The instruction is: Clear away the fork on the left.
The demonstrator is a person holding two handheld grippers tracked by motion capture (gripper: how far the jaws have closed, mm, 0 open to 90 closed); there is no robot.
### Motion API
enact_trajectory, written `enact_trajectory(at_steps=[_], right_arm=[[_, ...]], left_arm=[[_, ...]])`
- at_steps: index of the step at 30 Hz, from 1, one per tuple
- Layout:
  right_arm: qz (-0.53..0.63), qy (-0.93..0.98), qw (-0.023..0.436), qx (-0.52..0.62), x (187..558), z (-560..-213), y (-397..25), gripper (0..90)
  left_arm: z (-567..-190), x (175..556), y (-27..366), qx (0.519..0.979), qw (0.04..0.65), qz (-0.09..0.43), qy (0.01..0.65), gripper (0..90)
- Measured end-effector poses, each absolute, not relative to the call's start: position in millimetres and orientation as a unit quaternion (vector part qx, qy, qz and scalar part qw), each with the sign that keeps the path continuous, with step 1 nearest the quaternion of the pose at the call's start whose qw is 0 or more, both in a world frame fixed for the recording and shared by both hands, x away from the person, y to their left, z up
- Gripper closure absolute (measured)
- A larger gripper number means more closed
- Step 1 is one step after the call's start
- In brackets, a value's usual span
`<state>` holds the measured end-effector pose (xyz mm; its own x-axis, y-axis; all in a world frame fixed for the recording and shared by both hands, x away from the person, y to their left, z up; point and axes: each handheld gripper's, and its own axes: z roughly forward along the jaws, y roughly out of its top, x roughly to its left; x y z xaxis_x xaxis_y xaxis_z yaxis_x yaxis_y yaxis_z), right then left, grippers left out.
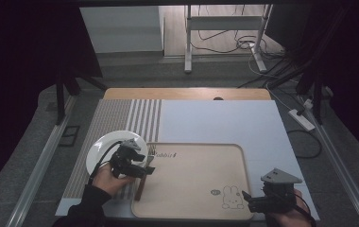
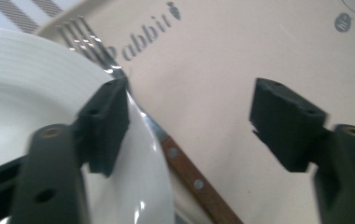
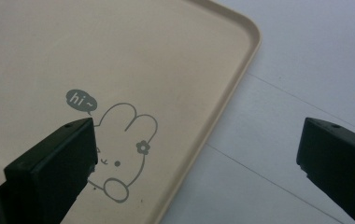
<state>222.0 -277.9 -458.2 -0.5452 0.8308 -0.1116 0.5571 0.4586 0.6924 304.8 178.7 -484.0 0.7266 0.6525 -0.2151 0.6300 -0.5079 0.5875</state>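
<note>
Wooden-handled, the fork lies along the left edge of the beige tray, tines toward the far side beside the printed word, and just beside the white plate that sits off the tray's left edge. Your left gripper hovers over that edge with its jaws apart; in the left gripper view one jaw hangs over the plate's rim, the other over bare tray, the fork between them but below. Whether either jaw touches anything is hard to tell. Your right gripper sits at the tray's near right corner, jaws wide apart, one over the rabbit drawing, the other over the white sheet outside the tray.

Beyond the tray, the sheet covers a table with a striped mat at far left. Farther off stand a metal frame and loose cables on a grey floor. The fork's handle end is cut off in the left gripper view, and your hand hides part of the plate.
</note>
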Motion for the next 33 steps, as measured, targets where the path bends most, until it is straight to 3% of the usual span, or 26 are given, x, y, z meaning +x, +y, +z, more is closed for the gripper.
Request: enact_trajectory(at_steps=[8,33], right_arm=[[0.306,0.824,0.224,0.421,222,-458,-278,0.0],[0.309,0.824,0.225,0.418,222,-458,-278,0.0]], left_arm=[[-485,302,197,0.858,0.336,0.024,0.388,2.6],[-487,256,253,0.823,0.376,0.059,0.422,0.0]])
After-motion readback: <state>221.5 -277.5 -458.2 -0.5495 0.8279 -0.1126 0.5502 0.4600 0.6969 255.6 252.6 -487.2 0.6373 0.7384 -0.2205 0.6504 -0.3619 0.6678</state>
